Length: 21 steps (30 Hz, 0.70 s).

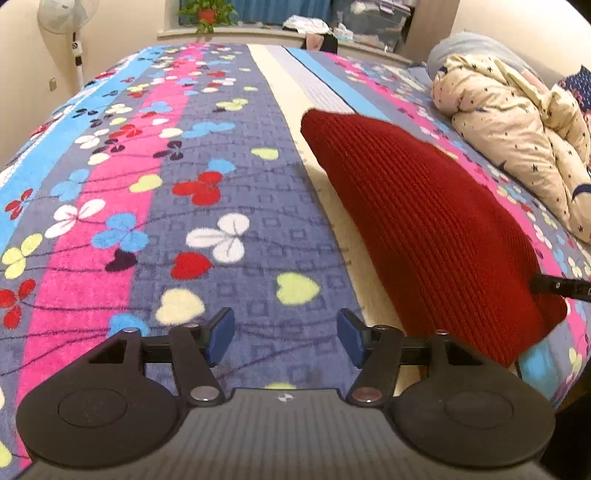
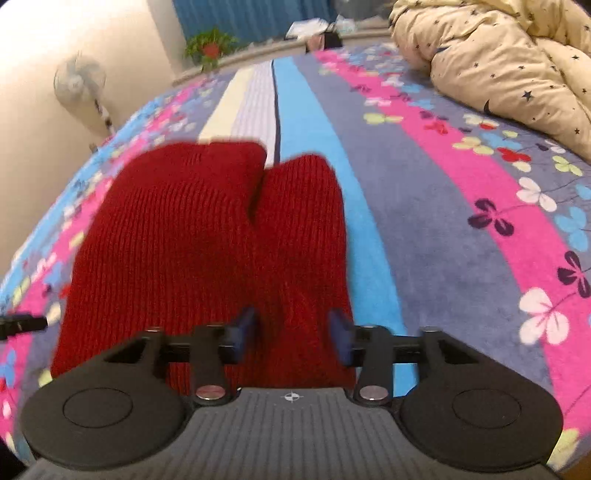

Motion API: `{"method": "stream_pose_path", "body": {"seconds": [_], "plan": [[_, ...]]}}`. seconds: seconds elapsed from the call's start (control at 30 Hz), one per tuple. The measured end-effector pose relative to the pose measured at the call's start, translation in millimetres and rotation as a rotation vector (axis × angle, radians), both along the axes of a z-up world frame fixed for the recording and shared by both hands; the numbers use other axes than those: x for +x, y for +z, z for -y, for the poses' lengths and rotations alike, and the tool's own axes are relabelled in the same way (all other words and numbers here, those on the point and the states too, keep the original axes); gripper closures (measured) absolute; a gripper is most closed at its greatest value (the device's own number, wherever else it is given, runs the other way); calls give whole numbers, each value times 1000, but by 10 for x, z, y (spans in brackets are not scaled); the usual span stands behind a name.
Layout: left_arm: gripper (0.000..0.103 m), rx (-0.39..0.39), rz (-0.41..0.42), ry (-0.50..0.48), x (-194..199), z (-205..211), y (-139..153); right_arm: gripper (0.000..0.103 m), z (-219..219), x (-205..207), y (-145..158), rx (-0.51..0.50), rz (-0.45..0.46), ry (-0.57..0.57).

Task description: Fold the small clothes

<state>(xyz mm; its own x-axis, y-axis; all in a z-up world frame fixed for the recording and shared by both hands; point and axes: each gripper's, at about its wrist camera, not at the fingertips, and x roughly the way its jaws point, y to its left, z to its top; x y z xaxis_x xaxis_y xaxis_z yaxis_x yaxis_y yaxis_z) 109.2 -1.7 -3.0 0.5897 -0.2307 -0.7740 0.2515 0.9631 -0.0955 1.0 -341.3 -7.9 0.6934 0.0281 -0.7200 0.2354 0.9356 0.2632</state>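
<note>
Your right gripper [image 2: 291, 332] has its blue pads [image 2: 243, 328] standing apart over the near edge of the red knitted garment [image 2: 207, 240]; the knit shows in the gap between them, but they do not press on it, though that view is slightly blurred. Your left gripper [image 1: 286, 338] is also spread apart and holds nothing, hanging over bare blanket [image 1: 155, 229] just to the left of the garment [image 1: 424, 229]. The garment lies on the striped, flower-patterned blanket, across the pale and blue stripes near the middle of the bed, its two parts side by side with a dark split between them at the far end. Seen from the left wrist, a black finger of your other tool [image 1: 561, 286] reaches in at the garment's right edge. Farther right sits a bunched cream quilt with small stars [image 2: 517, 62]. Beyond the bed are a standing fan [image 1: 70, 22] and a potted plant [image 1: 207, 14] on the sill.
</note>
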Motion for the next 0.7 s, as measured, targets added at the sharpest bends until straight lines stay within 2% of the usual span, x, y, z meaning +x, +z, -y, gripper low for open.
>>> {"method": "stream_pose_path", "body": {"seconds": [0.1,0.2,0.3,0.33,0.47,0.6,0.67,0.7], "plan": [[26,4,24,13,41,28,33,28,-45,119,-24,14,47,-20],[21,11,52,36,125,93,118,21,-60,277,-166,8,-18,-18],[13,-34,90,51,280,223,226,11,0,328,-265,63,-68,-73],[9,-58,96,48,344,273,245,11,26,336,-291,88,-77,-85],[9,-170,65,68,681,474,182,9,51,342,-352,132,-96,-95],[5,-326,-36,72,1006,592,-70,10,65,382,-425,158,-100,-79],[4,-433,-97,88,1138,590,-208,13,93,409,-462,185,-94,-70],[4,-497,-142,93,1211,583,-298,18,102,399,-463,199,-87,-62]]}}
